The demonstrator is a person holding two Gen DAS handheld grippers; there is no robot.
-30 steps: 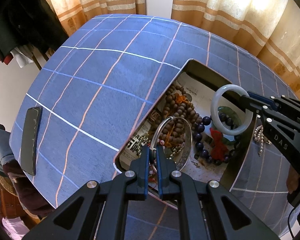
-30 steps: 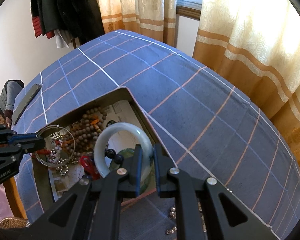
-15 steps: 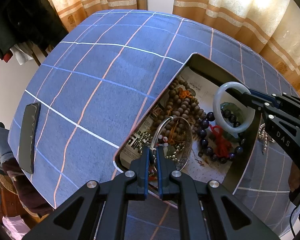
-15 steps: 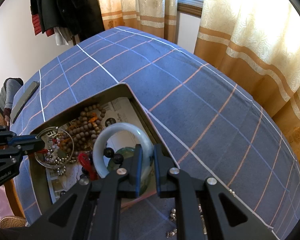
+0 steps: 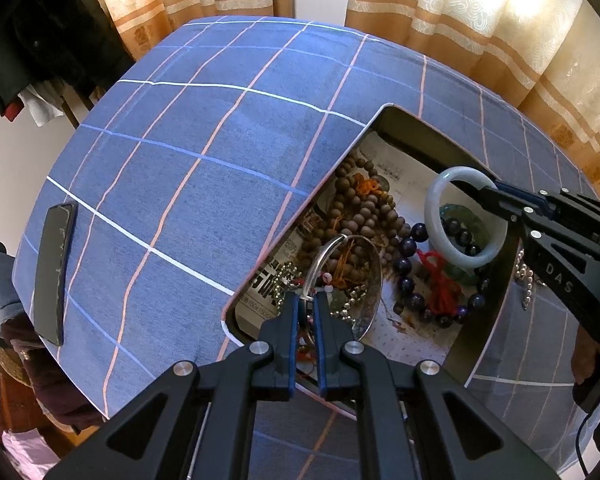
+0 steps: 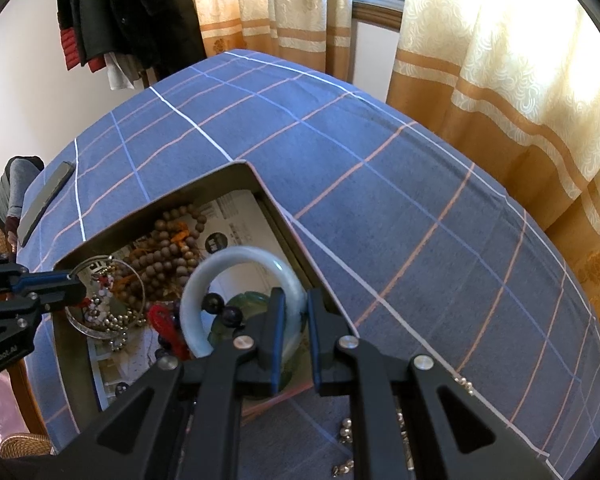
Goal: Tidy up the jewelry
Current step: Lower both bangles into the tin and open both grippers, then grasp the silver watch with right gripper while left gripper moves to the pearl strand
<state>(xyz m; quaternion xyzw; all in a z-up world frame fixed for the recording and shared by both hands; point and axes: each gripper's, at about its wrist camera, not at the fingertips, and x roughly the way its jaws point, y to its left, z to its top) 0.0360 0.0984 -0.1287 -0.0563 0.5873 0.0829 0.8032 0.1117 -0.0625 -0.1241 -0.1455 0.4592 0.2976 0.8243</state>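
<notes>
An open box (image 5: 404, 126) (image 6: 204, 188) sits on the blue checked tablecloth and holds brown wooden beads (image 5: 364, 216) (image 6: 168, 252), dark blue beads (image 5: 412, 244), a red cord (image 5: 440, 284) and a green piece. My left gripper (image 5: 306, 300) is shut on a thin silver bangle (image 5: 324, 256) and holds it over the box; it also shows in the right wrist view (image 6: 74, 280). My right gripper (image 6: 294, 304) is shut on a pale jade bangle (image 6: 204, 280) (image 5: 440, 216), held upright over the box's right side.
A black phone (image 5: 54, 272) (image 6: 44, 204) lies on the cloth at the left edge. A silver bead chain (image 5: 526, 276) (image 6: 346, 432) lies on the cloth right of the box. Curtains (image 5: 480, 28) hang behind the table. Dark coats (image 6: 128, 8) hang at the far left.
Both grippers have lifted slightly and drawn back with their bangles. The box looks a little smaller in both views. Both grips are unchanged.
</notes>
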